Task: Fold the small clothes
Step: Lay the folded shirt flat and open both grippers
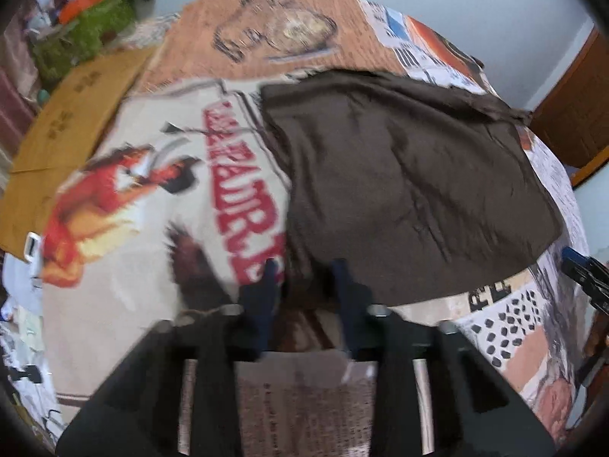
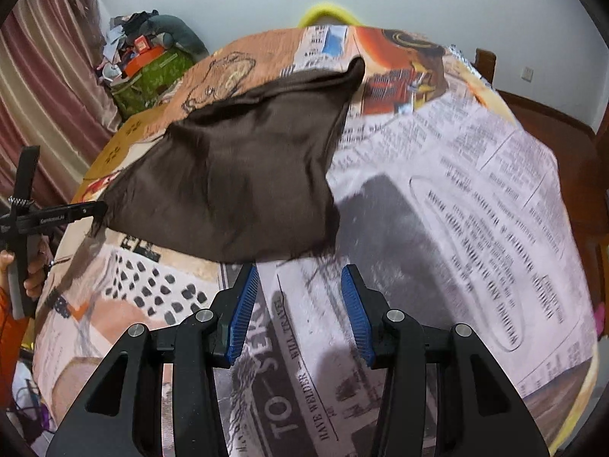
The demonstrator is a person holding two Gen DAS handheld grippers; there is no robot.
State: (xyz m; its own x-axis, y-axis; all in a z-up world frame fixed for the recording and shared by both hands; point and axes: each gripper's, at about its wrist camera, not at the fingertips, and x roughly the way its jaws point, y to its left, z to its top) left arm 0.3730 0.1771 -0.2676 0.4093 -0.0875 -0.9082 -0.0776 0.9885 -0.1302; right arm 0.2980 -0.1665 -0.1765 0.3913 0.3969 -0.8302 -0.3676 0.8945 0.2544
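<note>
Printed tablecloth (image 2: pixel 475 190) bare beside brown cloth's (image 2: pixel 236 182) right edge

The cloth (image 2: pixel 236 175) is plain dark brown. Under it, the tablecloth (image 2: pixel 475 198) is a collage print: black-on-white newsprint right of the cloth, black dots on white near its front edge, red lettering and an orange-red figure to its left. The right gripper's pads (image 2: pixel 243 312) are blue.
</note>
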